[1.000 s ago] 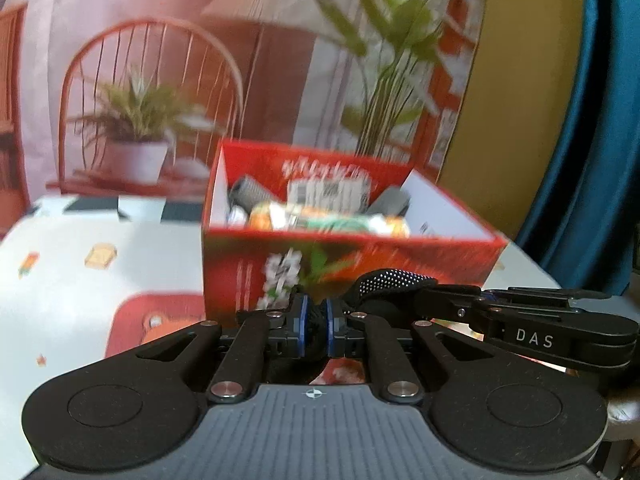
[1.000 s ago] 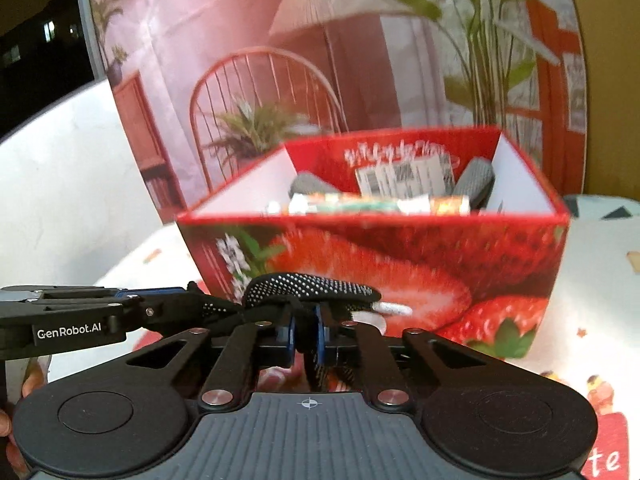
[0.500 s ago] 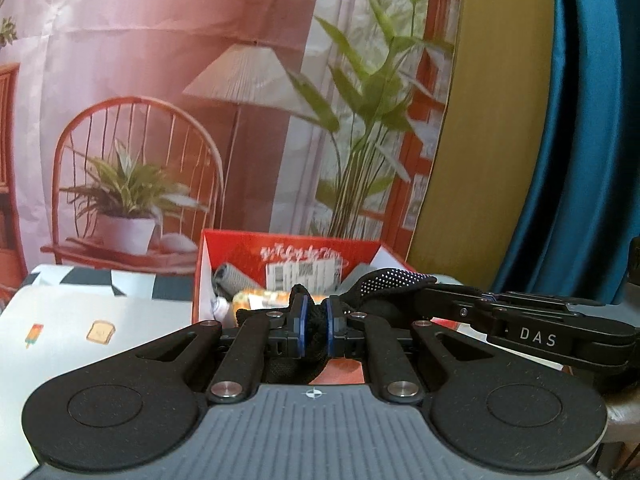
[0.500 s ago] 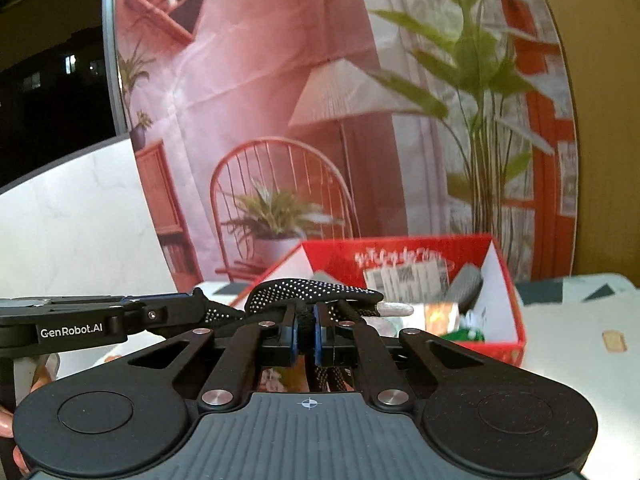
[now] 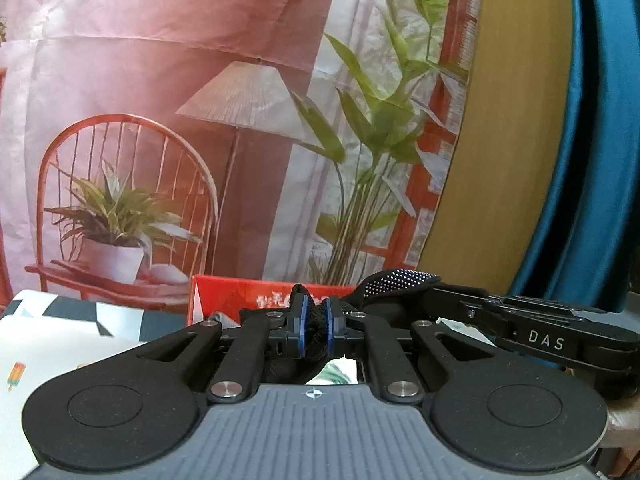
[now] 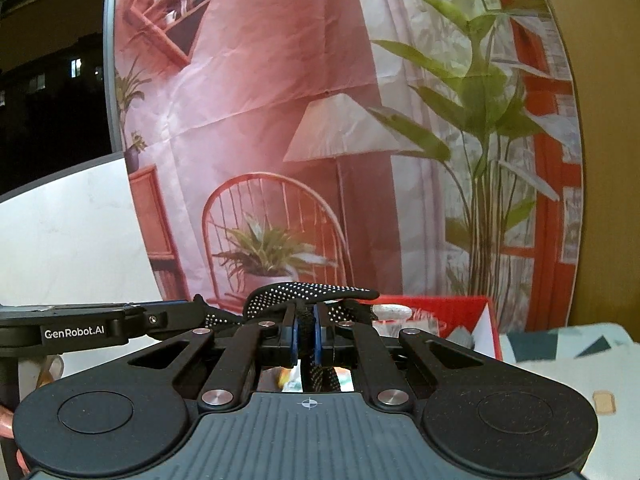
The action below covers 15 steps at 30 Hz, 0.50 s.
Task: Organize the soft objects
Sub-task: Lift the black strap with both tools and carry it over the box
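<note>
The left gripper had its jaws pinched almost fully together on a fold of the black dotted glove, knitted fabric bunched between the blue pads. To its right, the right gripper was clamped just as tightly on a second fold of the same glove, a strip of it hanging down between the jaws. So the glove was stretched between the two tools, clear of the worktop and level with or a little above the rim of the red box, which sat just beyond both grippers with other items already in it.

The step in hand looked like carrying the glove over the box to drop it in. Doing that well would likely mean keeping both grips firm and the two tools level with each other until the glove was squarely over the opening. Letting go with both together should then stop the loose fabric from draping across the rim.

Both grippers pointed forward and slightly downward toward the box. They stood close side by side, each visible at the edge of the other's view. Part of a hand showed at the far left of the right wrist view.
</note>
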{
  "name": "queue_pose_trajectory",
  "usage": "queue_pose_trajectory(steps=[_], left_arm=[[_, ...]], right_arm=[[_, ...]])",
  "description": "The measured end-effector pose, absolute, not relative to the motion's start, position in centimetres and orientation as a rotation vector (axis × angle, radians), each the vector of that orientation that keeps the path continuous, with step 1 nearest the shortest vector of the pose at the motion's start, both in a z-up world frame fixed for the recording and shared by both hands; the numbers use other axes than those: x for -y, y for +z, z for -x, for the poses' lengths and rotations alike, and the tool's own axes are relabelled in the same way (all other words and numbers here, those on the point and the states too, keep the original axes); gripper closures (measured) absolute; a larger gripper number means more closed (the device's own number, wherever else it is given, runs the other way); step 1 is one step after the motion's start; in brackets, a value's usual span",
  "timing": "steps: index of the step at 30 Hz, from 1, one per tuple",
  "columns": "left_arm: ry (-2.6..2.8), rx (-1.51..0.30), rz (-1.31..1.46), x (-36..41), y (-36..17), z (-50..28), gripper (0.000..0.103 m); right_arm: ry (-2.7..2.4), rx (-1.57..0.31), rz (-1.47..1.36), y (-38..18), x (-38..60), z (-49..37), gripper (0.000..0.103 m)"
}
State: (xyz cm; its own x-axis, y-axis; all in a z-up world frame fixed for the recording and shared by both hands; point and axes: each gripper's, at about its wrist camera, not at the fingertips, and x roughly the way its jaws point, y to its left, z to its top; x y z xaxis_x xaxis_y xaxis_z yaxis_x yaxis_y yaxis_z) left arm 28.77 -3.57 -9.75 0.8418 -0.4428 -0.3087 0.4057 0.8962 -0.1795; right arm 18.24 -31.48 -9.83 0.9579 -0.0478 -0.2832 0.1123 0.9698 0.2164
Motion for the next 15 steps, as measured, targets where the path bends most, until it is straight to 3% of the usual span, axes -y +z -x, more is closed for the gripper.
queue_pose_trajectory(steps=[6,15], left_arm=[[-0.445,-0.409,0.088,4.8,-10.8,-32.6,0.093],[-0.407,-0.564,0.016,6.1,-15.7,-37.0,0.091]], right_arm=[[-0.096,-0.334,-0.245,-10.7,33.6,-21.9,0.096],[-0.147,-0.527,-0.319,-16.5,36.0,-26.3,0.095]])
